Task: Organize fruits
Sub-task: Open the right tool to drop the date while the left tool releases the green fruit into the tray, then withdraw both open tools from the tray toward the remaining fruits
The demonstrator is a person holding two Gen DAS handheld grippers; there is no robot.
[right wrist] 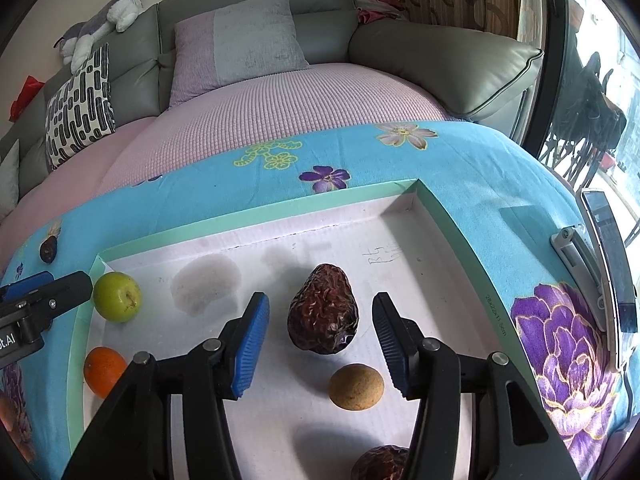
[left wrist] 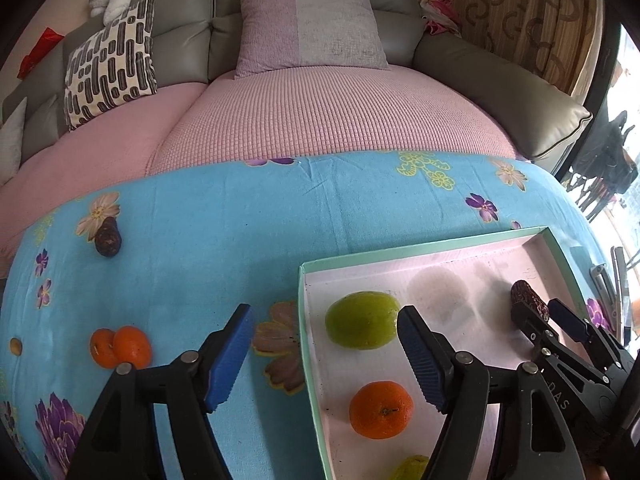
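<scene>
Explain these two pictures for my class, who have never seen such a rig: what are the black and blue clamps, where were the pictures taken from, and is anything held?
No robot: a person holds two hand tools, each with a camera looking along its fingers. The left claw and right claw both stand open, holding nothing. On the blue flowered cloth sits a shallow box with fruit: a green fruit, an orange, a wrinkled date, a small tan fruit. Outside wait two oranges and another date.
</scene>
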